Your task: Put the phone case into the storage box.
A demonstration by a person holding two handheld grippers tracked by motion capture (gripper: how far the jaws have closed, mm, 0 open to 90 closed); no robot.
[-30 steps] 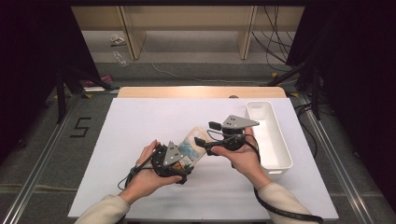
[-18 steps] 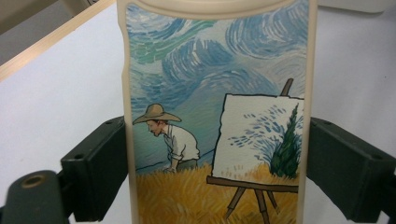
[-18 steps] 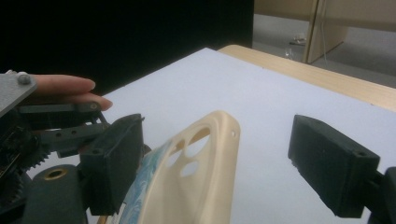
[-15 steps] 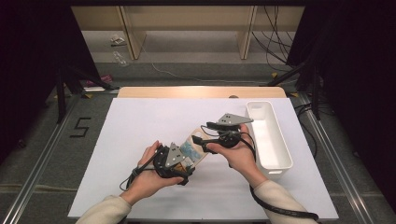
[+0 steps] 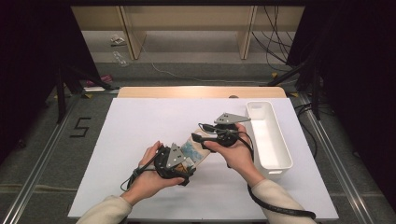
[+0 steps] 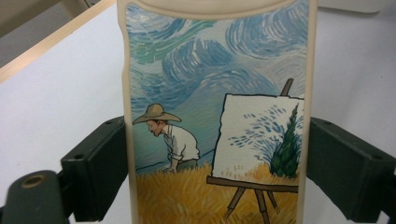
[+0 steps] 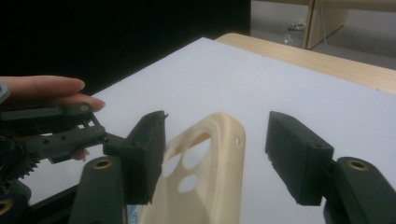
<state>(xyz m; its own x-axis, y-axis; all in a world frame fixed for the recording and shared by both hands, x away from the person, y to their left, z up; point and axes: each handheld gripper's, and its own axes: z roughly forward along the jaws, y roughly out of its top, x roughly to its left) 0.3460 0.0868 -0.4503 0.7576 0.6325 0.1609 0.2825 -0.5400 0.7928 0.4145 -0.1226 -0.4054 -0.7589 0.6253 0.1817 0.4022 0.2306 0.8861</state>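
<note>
I'm seeing the white table (image 5: 140,121) first, then the white bin (image 5: 268,135) sitting right of my hands. My left gripper (image 5: 180,163) is clamping the painted phone case (image 6: 219,116); right gripper (image 7: 215,158) is straddling its camera end, jaws apart. No readable writing.

A black "5" (image 5: 81,127) is marked on the floor left of the table.
</note>
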